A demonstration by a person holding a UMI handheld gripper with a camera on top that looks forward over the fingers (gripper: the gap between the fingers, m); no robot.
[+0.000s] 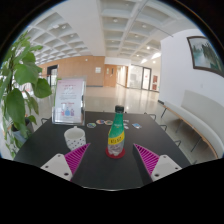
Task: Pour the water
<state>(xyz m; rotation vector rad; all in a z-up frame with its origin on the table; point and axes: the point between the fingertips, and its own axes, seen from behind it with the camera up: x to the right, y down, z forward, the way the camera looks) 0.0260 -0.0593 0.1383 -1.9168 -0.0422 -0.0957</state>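
Note:
A green bottle (117,134) with a red cap and a yellow label stands upright on the dark table (100,170), just ahead of my gripper (112,157) and midway between the fingers. A white paper cup (75,137) stands to its left, just beyond the left finger. My fingers are spread wide, with the magenta pads (76,157) well apart and nothing between them.
A standing sign card (69,101) is at the table's far left. A leafy green plant (20,85) is at the left. Small coasters (103,124) lie at the far edge. Dark chairs (160,108) and a white bench (205,115) are to the right.

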